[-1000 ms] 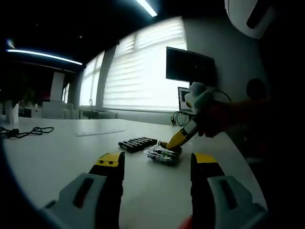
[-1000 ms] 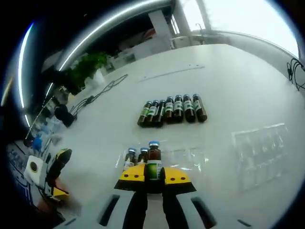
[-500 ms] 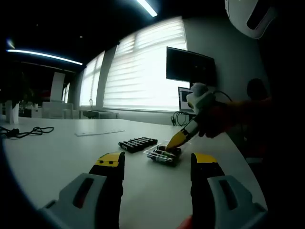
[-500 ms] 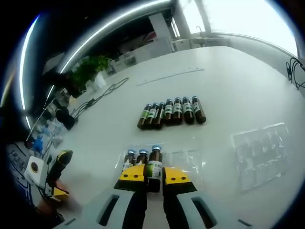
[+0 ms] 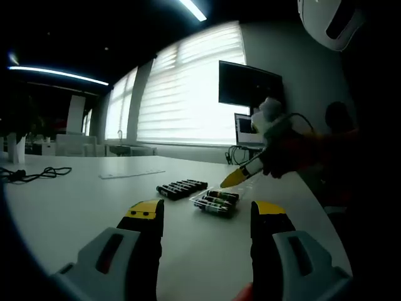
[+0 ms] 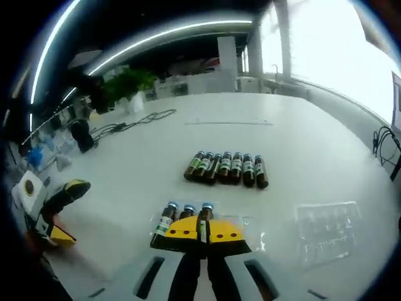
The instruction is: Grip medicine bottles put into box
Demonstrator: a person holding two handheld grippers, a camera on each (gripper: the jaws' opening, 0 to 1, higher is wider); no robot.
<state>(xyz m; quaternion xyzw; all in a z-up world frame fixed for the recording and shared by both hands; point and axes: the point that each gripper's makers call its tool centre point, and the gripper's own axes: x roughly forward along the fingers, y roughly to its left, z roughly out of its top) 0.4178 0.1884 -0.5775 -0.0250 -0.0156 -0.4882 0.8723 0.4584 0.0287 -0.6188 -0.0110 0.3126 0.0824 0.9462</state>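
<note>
White table [image 6: 125, 169]; three bottles [image 6: 188, 216] in clear tray [image 6: 247, 226]; right fingers [image 6: 202, 231] clenched empty, left fingers [image 5: 203, 216] released.

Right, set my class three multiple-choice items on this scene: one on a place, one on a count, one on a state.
1. Where are the loose bottles? A stacked in the tray; B in a row on the table; C in the left gripper.
2. How many bottles lie in the clear tray? A one; B three; C six.
3. The left gripper is: A open, empty; B shut on a bottle; C shut on the tray.
Key: B, they lie side by side on the table; B, three blue caps show; A, its jaws stand apart.
</note>
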